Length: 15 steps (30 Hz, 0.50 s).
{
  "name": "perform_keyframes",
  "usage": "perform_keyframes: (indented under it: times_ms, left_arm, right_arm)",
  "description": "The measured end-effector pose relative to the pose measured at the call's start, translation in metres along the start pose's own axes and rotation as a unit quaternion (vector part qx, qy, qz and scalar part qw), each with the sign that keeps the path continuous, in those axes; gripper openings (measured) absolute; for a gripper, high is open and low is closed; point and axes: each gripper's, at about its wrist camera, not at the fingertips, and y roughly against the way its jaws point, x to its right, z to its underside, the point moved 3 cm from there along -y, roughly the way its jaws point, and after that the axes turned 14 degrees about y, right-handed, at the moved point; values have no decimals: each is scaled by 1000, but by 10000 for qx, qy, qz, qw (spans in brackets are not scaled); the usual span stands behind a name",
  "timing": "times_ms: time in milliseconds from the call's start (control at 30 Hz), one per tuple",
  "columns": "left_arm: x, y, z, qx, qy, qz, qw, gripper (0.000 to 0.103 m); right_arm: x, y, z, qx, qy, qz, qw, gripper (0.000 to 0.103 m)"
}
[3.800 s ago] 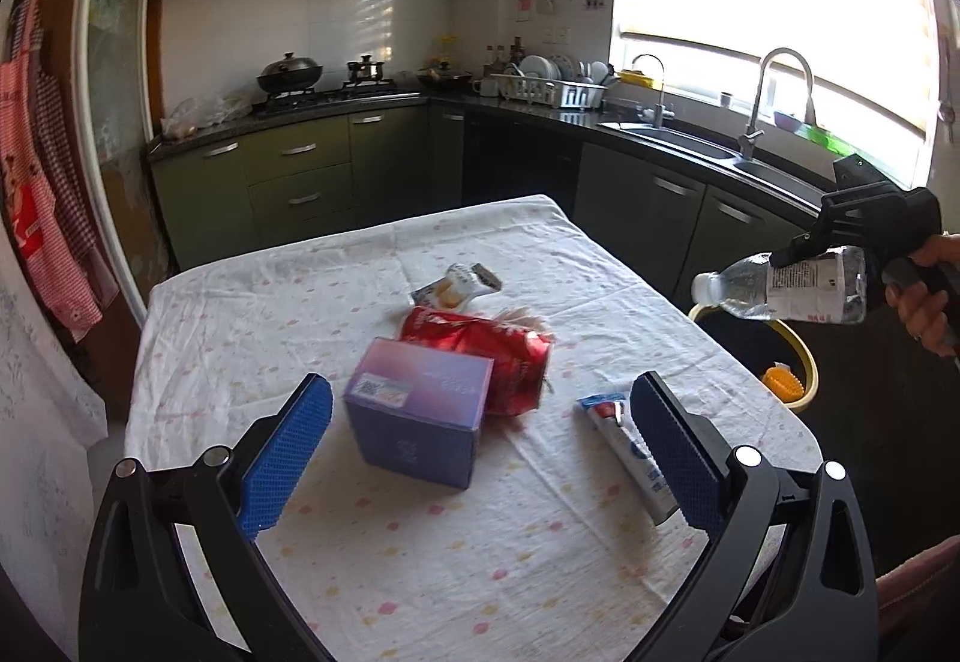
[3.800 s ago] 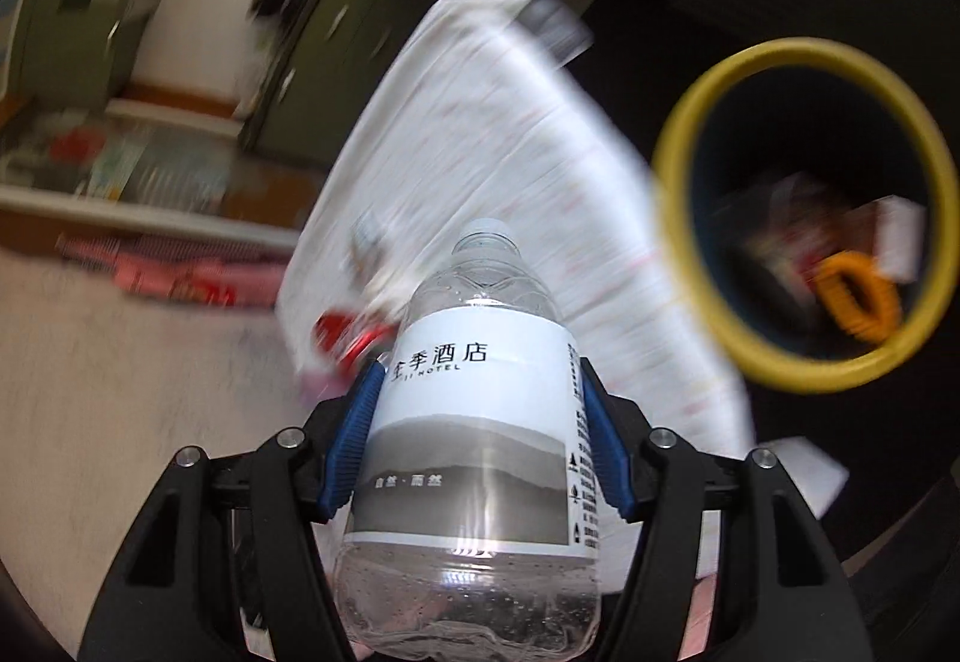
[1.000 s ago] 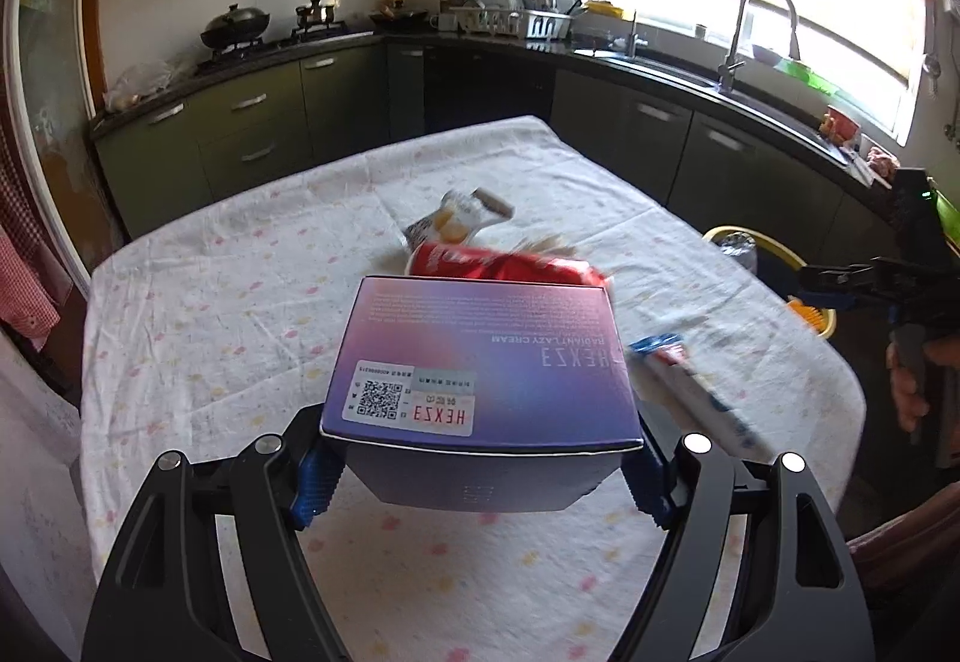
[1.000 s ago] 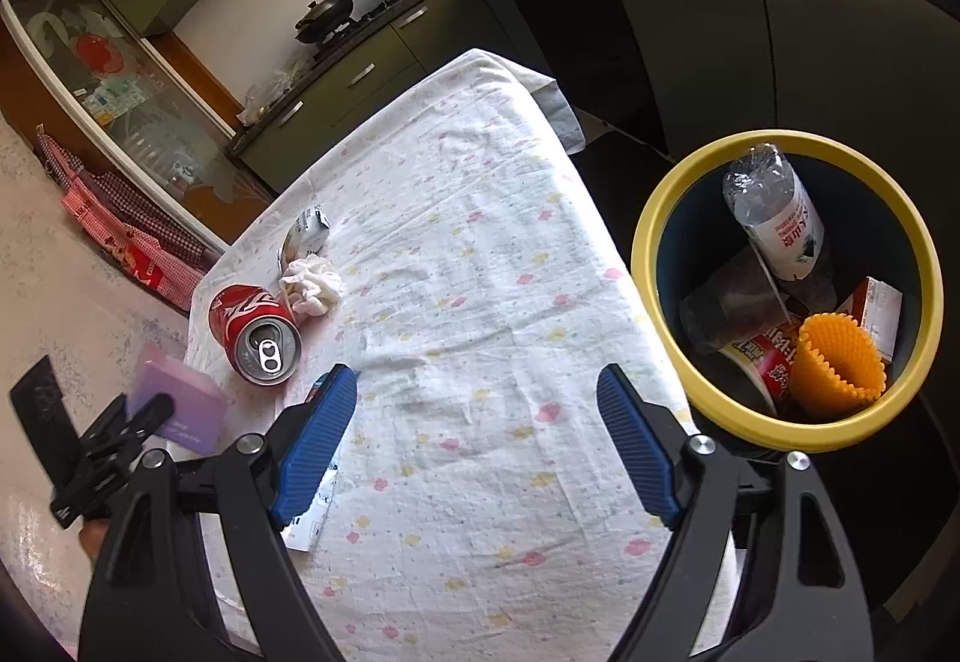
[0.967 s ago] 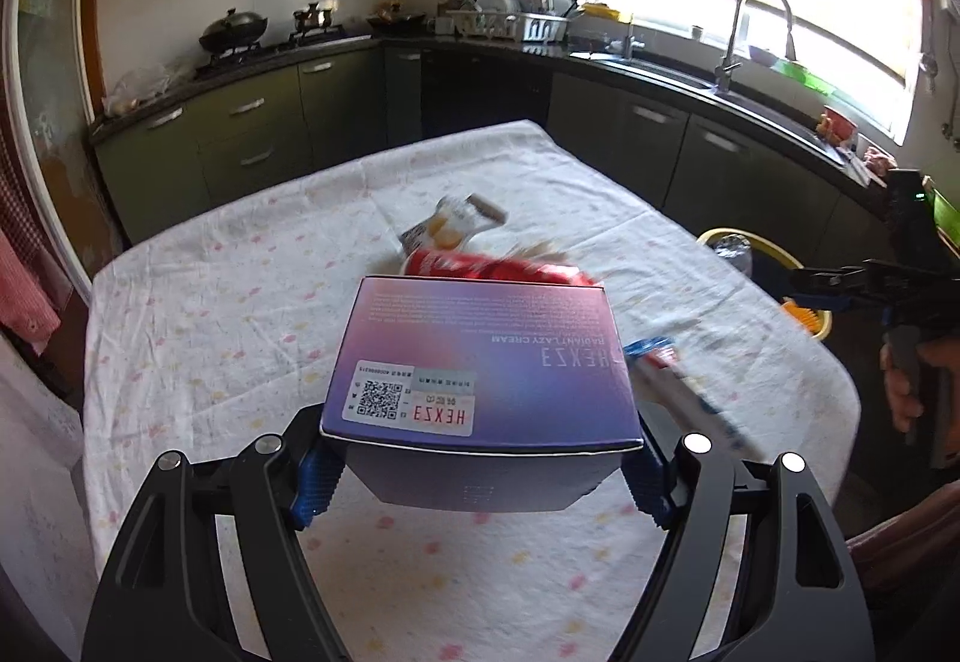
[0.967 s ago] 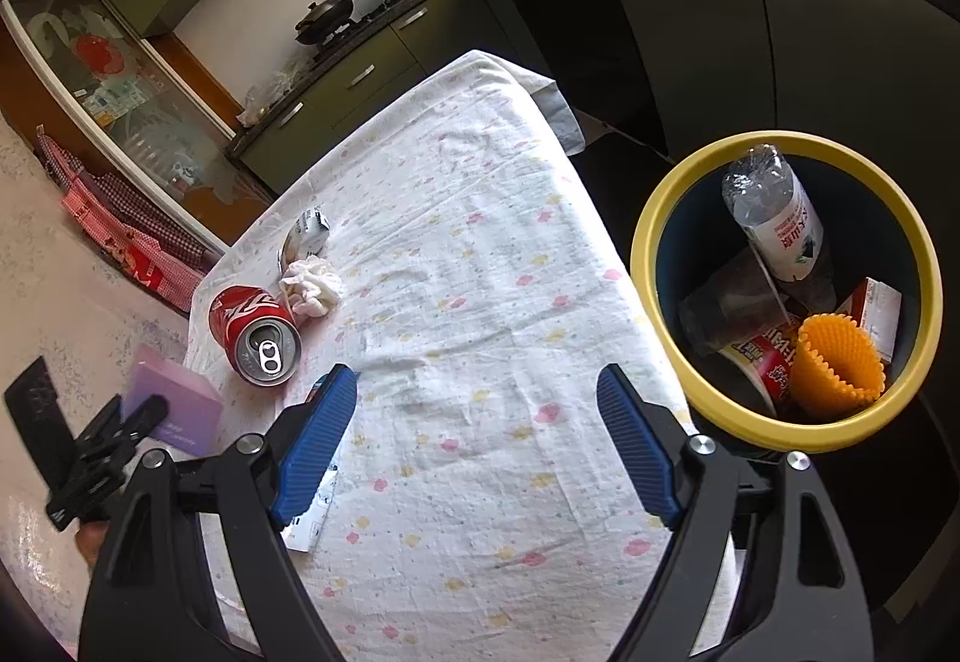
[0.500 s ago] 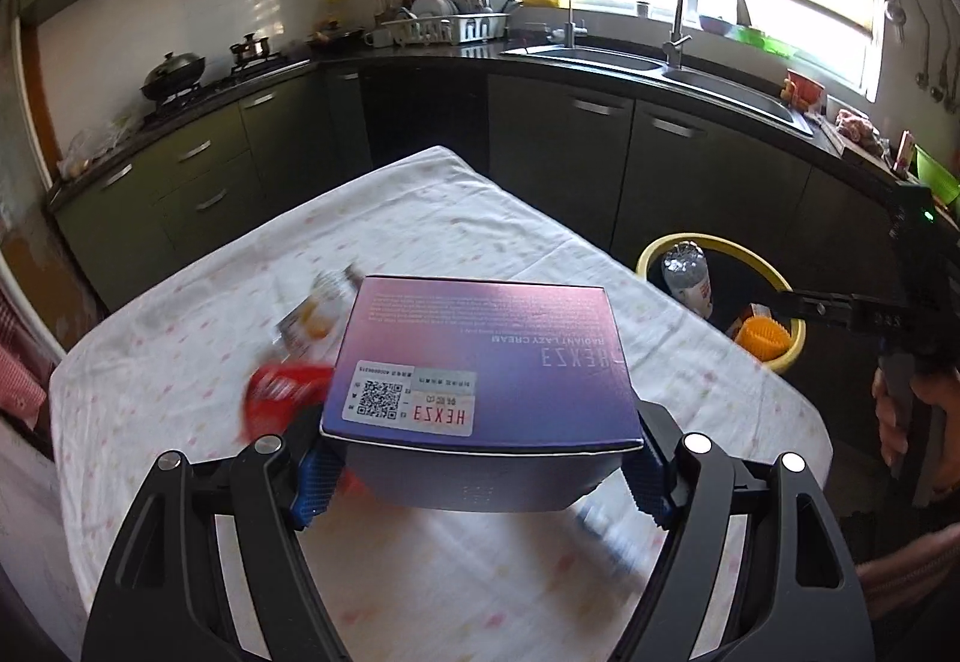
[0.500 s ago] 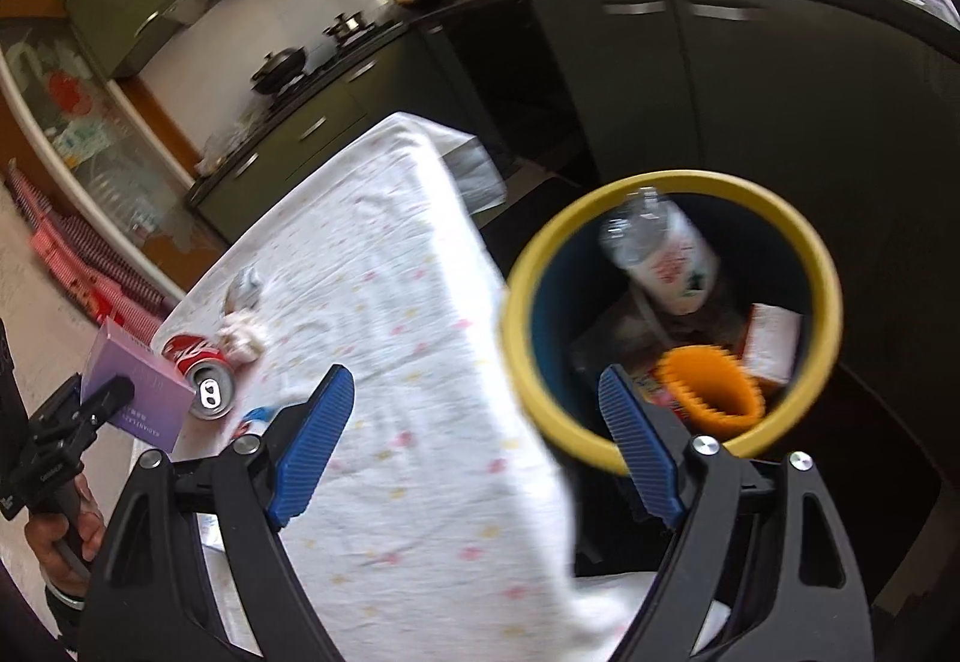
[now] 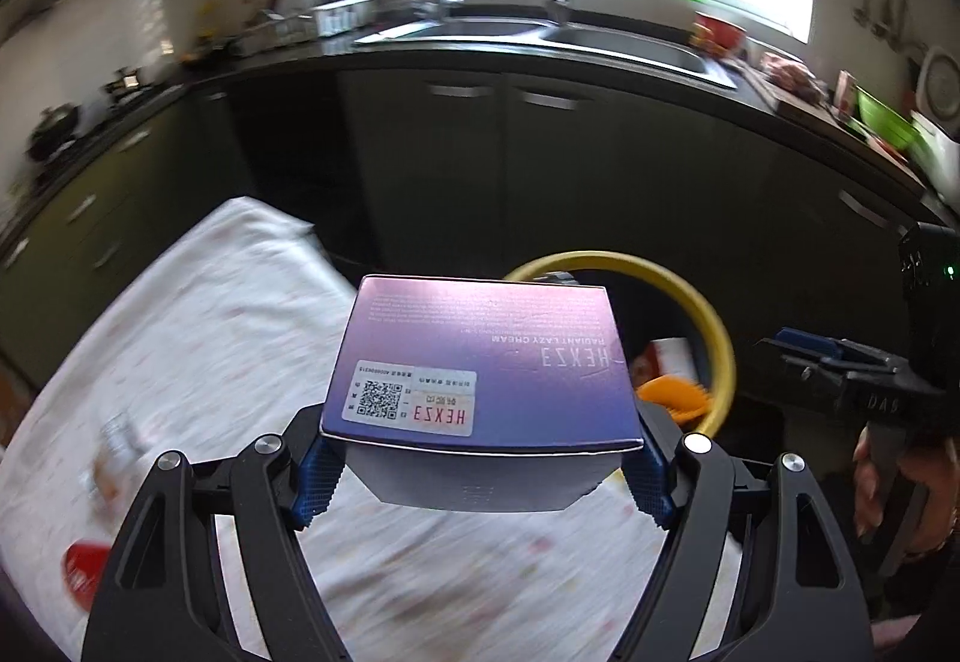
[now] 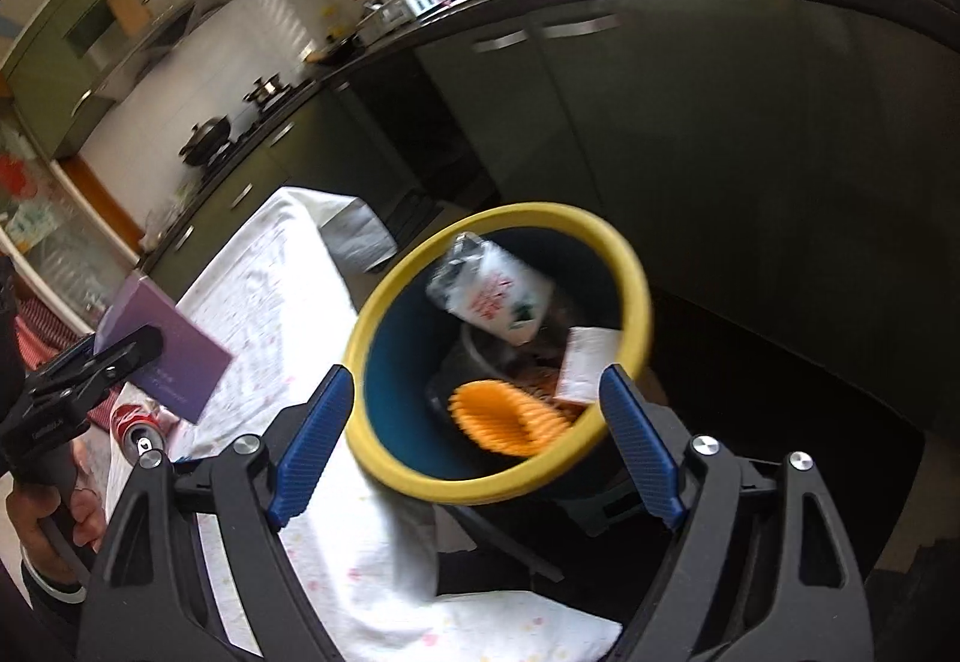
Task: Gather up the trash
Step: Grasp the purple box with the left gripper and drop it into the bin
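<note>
Left gripper (image 9: 480, 473) angled downward, blue pads clamped on the two sides of one purple box (image 9: 483, 362); box sits flat between the fingers, label side up, printed "HEXZ3", carried clear of the table (image 9: 198, 314). In the right wrist view the same box (image 10: 162, 356) hangs above the table's near edge, beside the bin, with the person's left hand (image 10: 51, 512) wrapped round the gripper handle at the frame's left edge. Right gripper (image 10: 474, 452) also tilted down, jaws spread wide with nothing between the pads; it looks straight down into the bin's mouth. In the left wrist view it shows side-on at the right (image 9: 804, 353), the right hand (image 9: 900, 488) below it on the handle. Count: one yellow-rimmed bin (image 10: 636, 278), standing on the floor just off the table's corner; from the left wrist view its rim (image 9: 714, 326) is partly hidden behind the box. Inside the bin: one clear plastic bottle (image 10: 492, 296) lying tilted, one orange ribbed cup (image 10: 504, 416), one small white carton (image 10: 585, 365), plus darker scraps too blurred to sort. On the white flowered tablecloth: one red can (image 10: 135, 425) on its side, opening toward the camera; also a red blur (image 9: 84, 566) at lower left in the left wrist view. Another small wrapper-like item (image 9: 111, 458) on the cloth is smeared by motion, identity unclear.
</note>
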Motion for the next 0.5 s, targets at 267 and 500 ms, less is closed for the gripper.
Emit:
perform_keyframes:
  times_ms: [267,500]
  left_arm:
    - [62,-78,-16,-576,-164,337,9976,78]
    - [60,-71,-21,-427,127,445,9980,90]
  right_arm:
    - [25,11,7,52,-216,226,9995,80]
    - [23,12,10,82,-213,267,9994,81]
